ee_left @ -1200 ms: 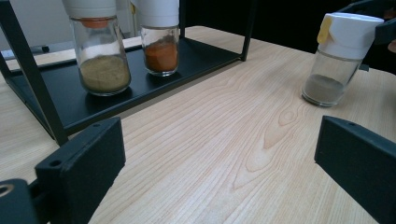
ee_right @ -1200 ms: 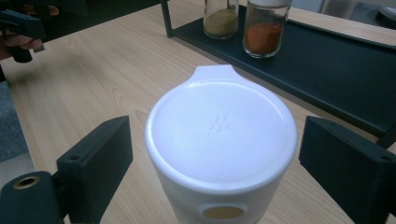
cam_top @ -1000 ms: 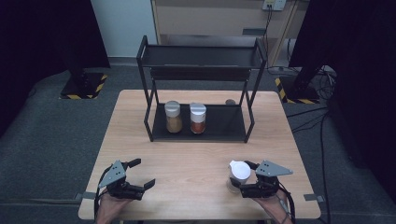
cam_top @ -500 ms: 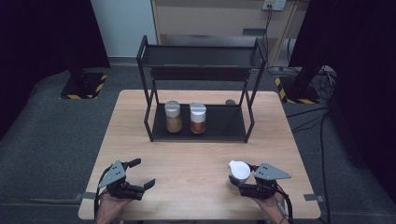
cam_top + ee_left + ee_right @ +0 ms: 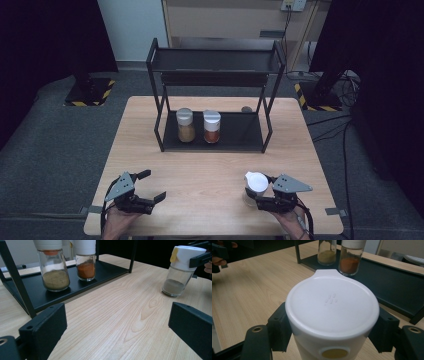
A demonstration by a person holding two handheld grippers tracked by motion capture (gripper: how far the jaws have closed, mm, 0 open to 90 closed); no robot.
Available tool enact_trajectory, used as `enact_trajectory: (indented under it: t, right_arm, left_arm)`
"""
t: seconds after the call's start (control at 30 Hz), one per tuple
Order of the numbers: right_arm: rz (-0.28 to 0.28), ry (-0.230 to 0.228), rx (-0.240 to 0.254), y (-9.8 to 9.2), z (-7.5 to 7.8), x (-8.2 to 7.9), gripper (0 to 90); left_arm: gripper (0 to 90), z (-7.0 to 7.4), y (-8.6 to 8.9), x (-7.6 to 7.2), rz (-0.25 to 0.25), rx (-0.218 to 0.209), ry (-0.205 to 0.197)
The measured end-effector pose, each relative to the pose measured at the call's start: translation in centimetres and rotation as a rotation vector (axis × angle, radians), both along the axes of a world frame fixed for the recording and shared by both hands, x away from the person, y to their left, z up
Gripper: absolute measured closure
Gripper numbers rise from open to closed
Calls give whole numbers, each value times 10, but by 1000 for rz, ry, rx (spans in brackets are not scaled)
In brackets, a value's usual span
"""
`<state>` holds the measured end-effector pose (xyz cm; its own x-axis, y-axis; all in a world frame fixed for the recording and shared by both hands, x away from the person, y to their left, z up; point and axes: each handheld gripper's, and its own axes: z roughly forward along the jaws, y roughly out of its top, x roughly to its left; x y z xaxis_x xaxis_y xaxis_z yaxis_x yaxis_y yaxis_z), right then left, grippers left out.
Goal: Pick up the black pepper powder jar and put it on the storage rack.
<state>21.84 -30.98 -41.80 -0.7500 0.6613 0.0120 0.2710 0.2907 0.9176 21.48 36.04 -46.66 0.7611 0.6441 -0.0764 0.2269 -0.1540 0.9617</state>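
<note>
A: Starting at seven o'clock on the tabletop (image 5: 210,170): left gripper (image 5: 150,186) idle there, jaws spread wide, nothing between them.

B: Agreed. Then the rack (image 5: 212,140) at twelve o'clock, already stocked with two jars on the bottom shelf: yellow-brown spice jar (image 5: 185,125) on the left, orange spice jar (image 5: 211,127) just beside it. Room left to the right of that pair. Top shelf looks bare.

A: And at five o'clock, right gripper (image 5: 257,192) with jaws closed on the white-capped jar (image 5: 255,187), gripping the cap from both sides. Hard to say whether lifted or resting on the wood; base seems to touch in the left gripper view.

B: So two jars stored, a third grasped but well apart from the rack. Probably remaining: carry forward, set down beside the orange one, let go.

A: Surface: pale wood grain, otherwise uncluttered, apart from a small dark round thing (image 5: 246,109) behind the rack.

B: Around it: grey carpet, black curtains at nine and three o'clock, striped stand feet, cables at two o'clock, a pale cabinet at the back.
</note>
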Motion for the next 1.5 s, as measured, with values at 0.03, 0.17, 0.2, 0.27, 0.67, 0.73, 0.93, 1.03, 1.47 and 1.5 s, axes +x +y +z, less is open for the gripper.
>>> enact_trajectory:
  t: [0.03,0.17,0.2,0.27,0.67,0.73,0.93,1.03,1.47,1.5]
  right_arm:
    - [0,0,1,0,1,0,309]
    - [0,-2,-2,-1,7,2,309]
    - [-2,-1,-2,-1,9,2,309]
    - [0,-1,-6,-1,13,5,309]
    - [25,-7,-7,1,34,21,309]
    - [38,-4,-12,2,39,25,309]
    - [51,2,-7,5,50,35,309]
    - [54,7,-2,6,56,40,309]
    - [62,3,-13,15,72,59,309]
    - [63,4,-10,16,73,60,309]
  left_arm:
    - [9,0,0,0,-1,1,0]
    - [9,0,0,0,0,0,1]
    - [9,0,0,0,0,-1,2]
    - [9,0,0,0,0,0,2]
    - [9,0,0,0,-1,1,3]
    - [9,0,0,0,-1,1,3]
    - [9,0,0,1,-1,0,3]
    - [9,0,0,1,-1,0,3]
    - [9,0,0,1,-2,0,3]
    - [9,0,0,1,-2,0,3]
